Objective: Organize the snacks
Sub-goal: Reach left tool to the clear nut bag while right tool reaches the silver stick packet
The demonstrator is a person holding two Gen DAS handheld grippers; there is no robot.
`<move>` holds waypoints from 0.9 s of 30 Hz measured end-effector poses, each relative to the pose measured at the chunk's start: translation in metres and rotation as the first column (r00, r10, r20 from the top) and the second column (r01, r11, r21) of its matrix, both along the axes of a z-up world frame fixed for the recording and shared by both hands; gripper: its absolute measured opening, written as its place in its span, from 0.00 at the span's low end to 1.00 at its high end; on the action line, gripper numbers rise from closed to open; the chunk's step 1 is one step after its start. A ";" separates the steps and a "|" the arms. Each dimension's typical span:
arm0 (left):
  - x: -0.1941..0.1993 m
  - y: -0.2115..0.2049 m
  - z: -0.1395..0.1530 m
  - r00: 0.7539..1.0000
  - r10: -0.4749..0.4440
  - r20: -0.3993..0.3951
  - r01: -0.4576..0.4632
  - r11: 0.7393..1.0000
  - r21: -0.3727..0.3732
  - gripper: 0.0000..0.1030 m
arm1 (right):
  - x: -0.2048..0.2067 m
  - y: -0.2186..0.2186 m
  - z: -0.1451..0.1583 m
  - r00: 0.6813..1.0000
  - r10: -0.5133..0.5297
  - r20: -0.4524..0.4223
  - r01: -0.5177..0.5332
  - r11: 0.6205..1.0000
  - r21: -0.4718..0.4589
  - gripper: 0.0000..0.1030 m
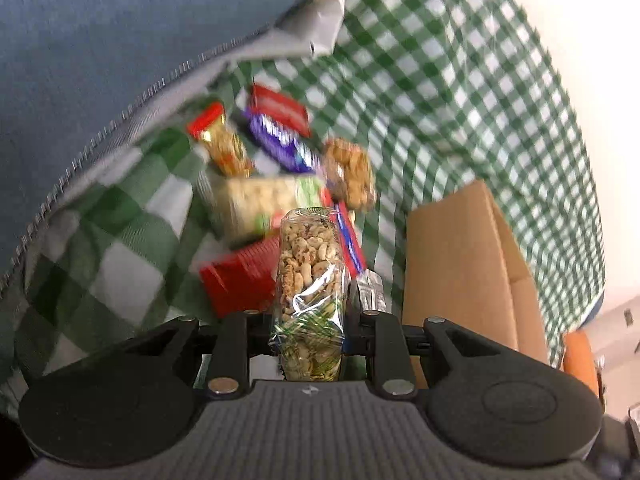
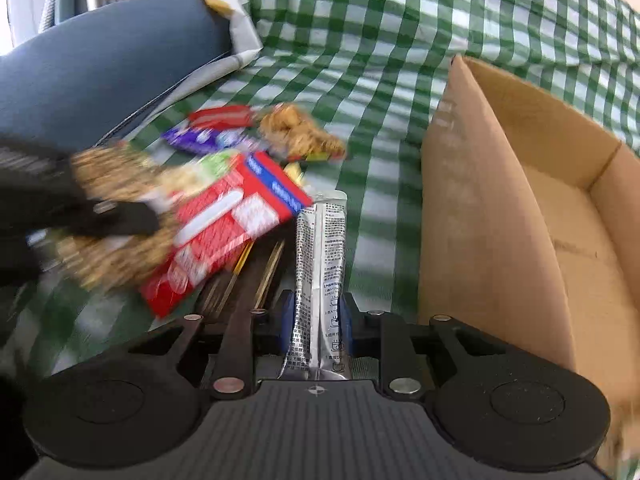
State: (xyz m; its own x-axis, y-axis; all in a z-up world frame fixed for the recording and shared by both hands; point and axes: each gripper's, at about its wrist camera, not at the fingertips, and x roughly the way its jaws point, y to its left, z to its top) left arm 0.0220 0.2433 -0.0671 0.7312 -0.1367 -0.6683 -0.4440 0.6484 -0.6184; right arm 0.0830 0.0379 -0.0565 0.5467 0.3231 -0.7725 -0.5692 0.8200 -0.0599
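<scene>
1 open cardboard box (image 2: 560,216) sits on the green-and-white checked cloth (image 2: 360,40), to the right of the snack pile; what shows of its inside is bare cardboard.

Loose snacks on the cloth, counted from the left wrist view: 1 clear pack of pale crackers (image 1: 260,204), 1 purple-wrapped bar (image 1: 280,140), 1 flat red packet (image 1: 280,108) behind it, 1 red-capped pack of golden snacks (image 1: 220,140), 1 clear bag of brown cookies (image 1: 350,172), and 1 red box with a blue edge (image 1: 244,280). Motion blur makes any finer count uncertain.

Left gripper (image 1: 308,320): jaws narrowed onto 1 clear bag of peanuts (image 1: 310,272), clamped around its lower half; the bag stands upright between the fingers, held above the pile, its top towards the crackers.

Right gripper (image 2: 318,320): jaws close together, pinching 1 silver stick sachet (image 2: 320,264) with printed text. The blue pads (image 2: 287,320) press both of its sides. The sachet points forward along the fingers, just left of the box's near wall, above the cloth.

In the right wrist view the left gripper appears as a black blur at far left, with the peanut bag smeared around it. 1 blue cushion (image 2: 100,64) lies behind the pile.
</scene>
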 end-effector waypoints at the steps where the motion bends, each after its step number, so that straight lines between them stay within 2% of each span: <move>1: 0.000 -0.002 -0.003 1.000 -0.023 -0.019 0.023 1.000 -0.006 0.26 | -0.009 -0.006 0.001 1.000 0.010 -0.008 -0.010 1.000 0.000 0.24; 3: 0.002 -0.007 -0.010 0.996 -0.063 -0.058 0.061 0.998 -0.023 0.26 | -0.023 -0.017 0.002 1.000 0.016 -0.021 -0.016 1.000 0.005 0.24; 5: 0.001 -0.011 -0.013 0.992 -0.084 -0.092 0.084 0.996 -0.005 0.27 | -0.034 -0.026 0.001 0.999 0.016 -0.039 -0.015 1.000 0.019 0.24; 7: -0.002 -0.010 -0.012 0.992 -0.073 -0.105 0.076 0.997 0.029 0.33 | -0.039 -0.032 -0.003 0.999 0.014 -0.047 -0.013 1.000 0.024 0.25; 9: -0.005 -0.009 -0.008 0.992 -0.033 -0.119 0.044 0.995 0.089 0.54 | -0.041 -0.037 -0.009 0.999 0.009 -0.053 -0.008 0.999 0.033 0.27; 12: -0.009 -0.010 -0.002 0.992 0.025 -0.126 -0.005 0.987 0.160 0.75 | -0.041 -0.042 -0.016 0.997 0.008 -0.071 -0.005 0.999 0.046 0.29; 15: -0.008 -0.017 0.006 0.991 0.058 -0.123 -0.025 0.968 0.251 0.81 | -0.041 -0.045 -0.019 0.997 0.029 -0.074 -0.025 0.998 0.059 0.30; 19: -0.003 -0.023 0.008 0.988 0.045 -0.148 0.006 0.945 0.328 0.82 | -0.041 -0.046 -0.024 0.996 0.046 -0.072 -0.042 0.997 0.059 0.33; 22: -0.004 -0.021 0.010 0.986 0.079 -0.144 -0.021 0.931 0.364 0.82 | -0.040 -0.046 -0.024 0.996 0.052 -0.065 -0.048 0.997 0.063 0.34; 25: -0.008 -0.024 0.019 0.987 0.122 -0.106 -0.062 0.891 0.450 0.87 | -0.039 -0.048 -0.024 0.996 0.043 -0.074 -0.037 0.996 0.077 0.34; 27: -0.010 -0.029 0.025 0.991 0.112 -0.079 -0.060 0.873 0.484 0.88 | -0.038 -0.048 -0.024 0.996 0.038 -0.075 -0.032 0.996 0.081 0.34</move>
State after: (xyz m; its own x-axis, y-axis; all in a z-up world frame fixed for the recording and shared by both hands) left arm 0.0123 0.2148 -0.0420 0.6499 0.2798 -0.7066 -0.5551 0.8098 -0.1899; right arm 0.0452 -0.0103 -0.0808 0.4744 0.4032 -0.7825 -0.5977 0.8001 0.0499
